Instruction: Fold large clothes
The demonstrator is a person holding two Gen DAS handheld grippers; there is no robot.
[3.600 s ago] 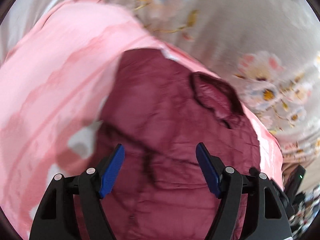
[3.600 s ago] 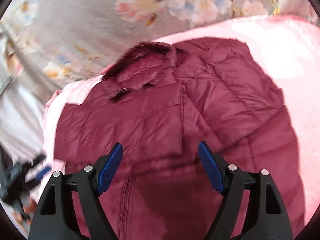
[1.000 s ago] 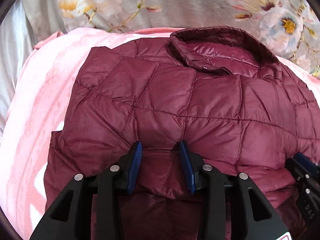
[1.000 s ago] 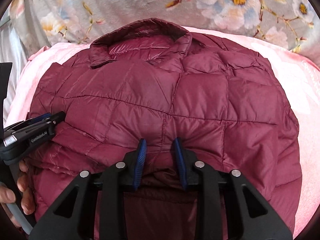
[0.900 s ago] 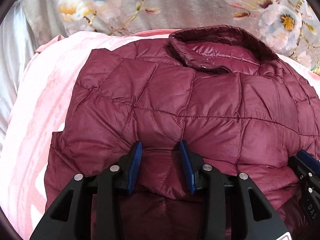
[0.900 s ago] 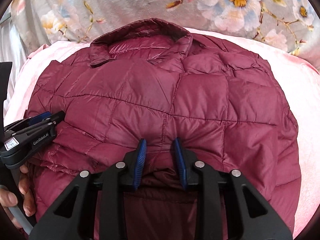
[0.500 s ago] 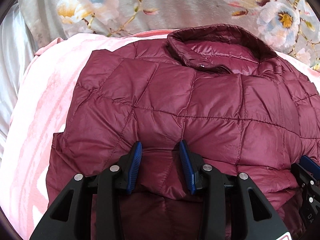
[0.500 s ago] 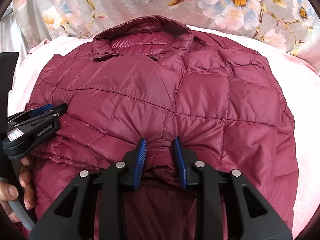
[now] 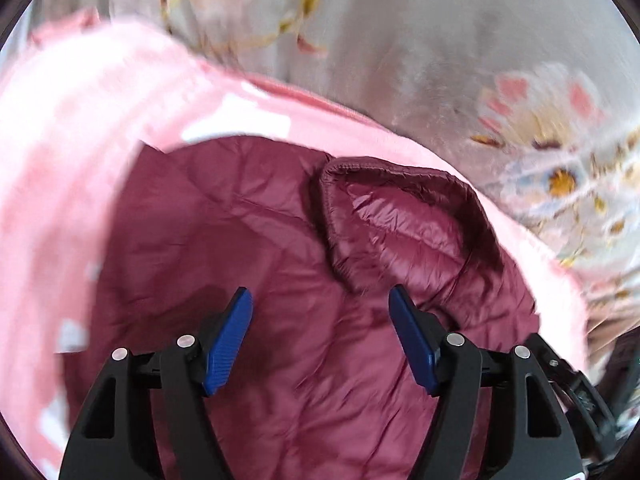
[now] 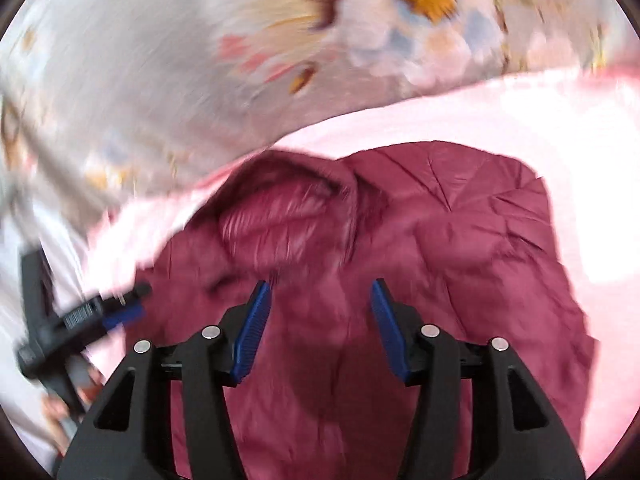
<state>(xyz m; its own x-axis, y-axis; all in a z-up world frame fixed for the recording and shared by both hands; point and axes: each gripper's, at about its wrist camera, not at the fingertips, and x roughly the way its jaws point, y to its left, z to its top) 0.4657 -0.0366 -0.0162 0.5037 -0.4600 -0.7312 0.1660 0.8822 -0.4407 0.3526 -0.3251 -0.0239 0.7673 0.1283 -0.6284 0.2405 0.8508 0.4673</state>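
A dark red quilted puffer jacket (image 9: 248,248) lies folded on a pink blanket (image 9: 80,128), its collar (image 9: 400,216) toward the far side. My left gripper (image 9: 320,300) hangs above the jacket's near half; its jaws are opening and nothing is between the blue pads. In the right wrist view the same jacket (image 10: 460,248) and collar (image 10: 288,216) show blurred. My right gripper (image 10: 320,292) is also above the jacket with its jaws opening, and no cloth is between them. The left gripper (image 10: 116,308) shows at that view's left edge, a hand below it.
A grey bedcover with a flower print (image 9: 480,60) fills the far side beyond the blanket (image 10: 480,112). White sheet (image 10: 24,248) lies at the left of the right wrist view. Both views are motion-blurred.
Both grippers let go of the jacket's folded edge, opened, and lifted away from it. The views have swung and rolled, and the jacket now lies lower and smaller in frame.
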